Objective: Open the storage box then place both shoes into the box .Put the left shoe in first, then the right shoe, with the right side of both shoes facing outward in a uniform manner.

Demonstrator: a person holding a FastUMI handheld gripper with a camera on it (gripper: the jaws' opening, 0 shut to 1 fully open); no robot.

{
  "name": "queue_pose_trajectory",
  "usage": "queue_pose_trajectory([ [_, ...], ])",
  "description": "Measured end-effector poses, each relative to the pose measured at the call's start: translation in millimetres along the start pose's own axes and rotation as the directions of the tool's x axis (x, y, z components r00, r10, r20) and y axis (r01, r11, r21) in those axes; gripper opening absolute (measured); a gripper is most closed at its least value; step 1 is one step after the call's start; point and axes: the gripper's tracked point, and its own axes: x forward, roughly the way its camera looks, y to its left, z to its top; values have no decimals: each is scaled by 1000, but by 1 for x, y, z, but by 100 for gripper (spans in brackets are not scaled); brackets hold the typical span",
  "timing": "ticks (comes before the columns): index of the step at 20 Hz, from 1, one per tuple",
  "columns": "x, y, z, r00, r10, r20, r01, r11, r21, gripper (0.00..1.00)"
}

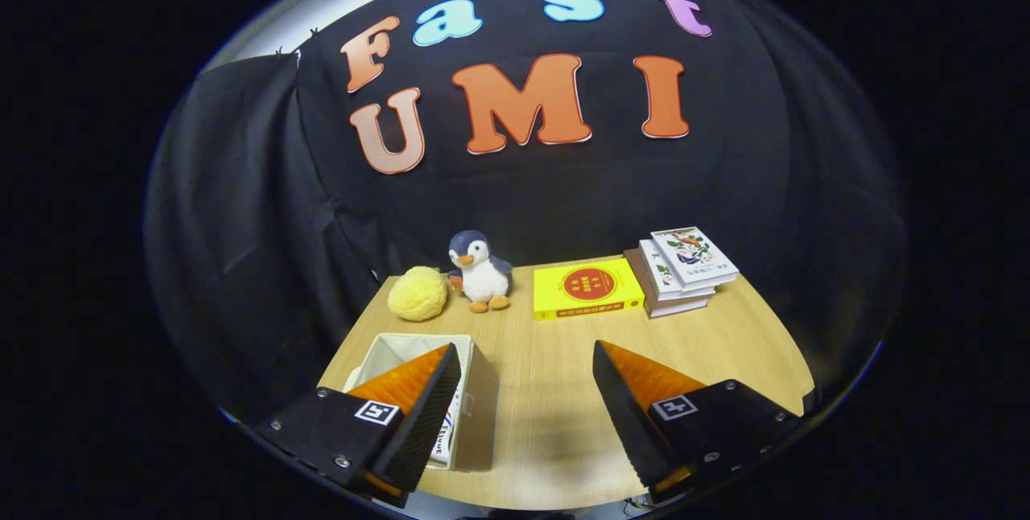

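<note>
A white fabric storage box [475, 391] stands on the wooden table [547, 367], its top open, partly behind my left finger [418, 403]. Something white with printed letters shows inside it at the finger's edge; I cannot tell what it is. My gripper [527, 359] hovers above the table's near part, fingers wide apart with only bare wood between them. The right finger [636, 391] stands over the table to the right of the box.
Along the table's far edge sit a yellow plush ball [418, 293], a penguin plush toy [481, 270], a yellow book [587, 287] lying flat and a stack of books [680, 269]. Black cloth walls close in the booth behind and at both sides.
</note>
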Motion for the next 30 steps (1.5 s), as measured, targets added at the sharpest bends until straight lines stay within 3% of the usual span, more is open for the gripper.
queue_pose_trajectory([
  [7, -36, -99, 36, 988, -63, 143, 64, 998, -2, 98],
  [14, -64, -171, 44, 972, -122, 199, 115, 992, 44, 98],
  [30, -82, -221, 33, 971, -129, 201, 113, 989, 92, 98],
])
